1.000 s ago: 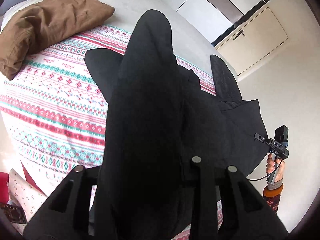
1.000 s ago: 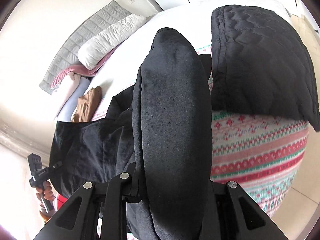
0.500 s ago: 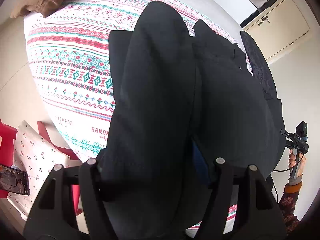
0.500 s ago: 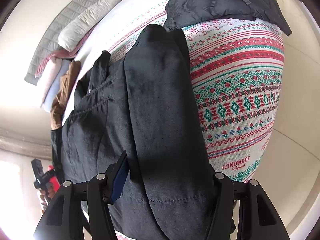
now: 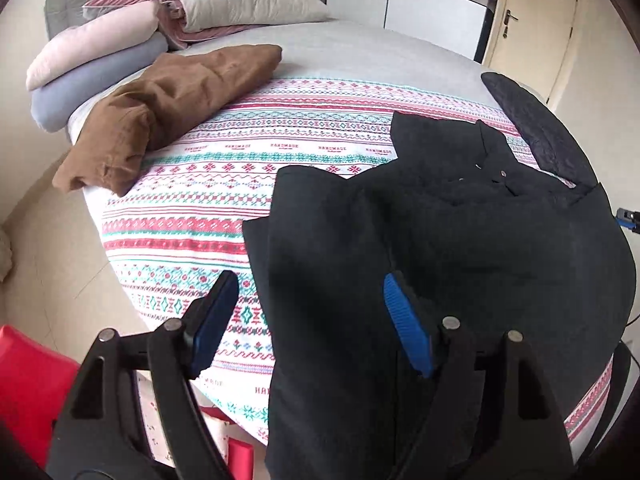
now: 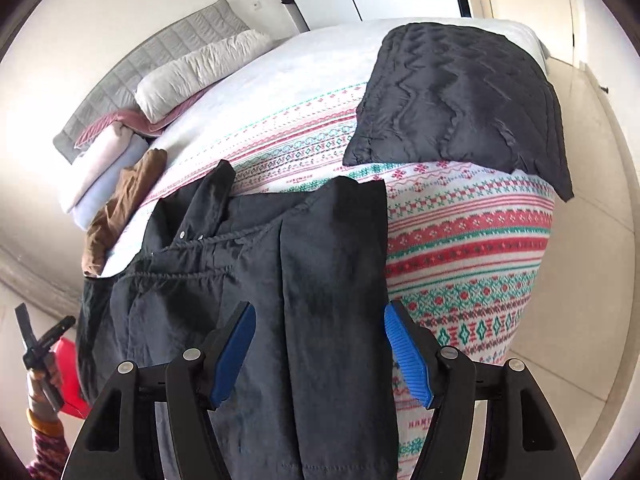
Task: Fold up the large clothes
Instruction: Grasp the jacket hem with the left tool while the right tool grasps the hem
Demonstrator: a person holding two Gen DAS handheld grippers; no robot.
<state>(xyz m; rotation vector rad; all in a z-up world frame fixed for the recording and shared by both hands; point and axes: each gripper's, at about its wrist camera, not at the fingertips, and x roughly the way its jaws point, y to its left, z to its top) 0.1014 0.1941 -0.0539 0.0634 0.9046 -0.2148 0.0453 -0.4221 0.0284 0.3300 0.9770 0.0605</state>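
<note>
A large black garment (image 5: 460, 248) lies on the patterned bedspread (image 5: 248, 184) at the bed's near edge, with a sleeve folded over each side and its hem hanging off the edge. It also shows in the right wrist view (image 6: 280, 280). My left gripper (image 5: 312, 316) is open over the garment's left folded part, blue pads apart. My right gripper (image 6: 320, 348) is open over the right folded sleeve, holding nothing.
A brown folded garment (image 5: 160, 100) lies at the bed's far left. A black quilted folded jacket (image 6: 460, 96) lies at the right. Pillows and folded blankets (image 5: 140, 32) are stacked at the headboard. A red stool (image 5: 28, 384) stands by the bed.
Both grippers lowered the black garment's sleeves onto the bed, let go and opened, then drew back toward the bed edge.
</note>
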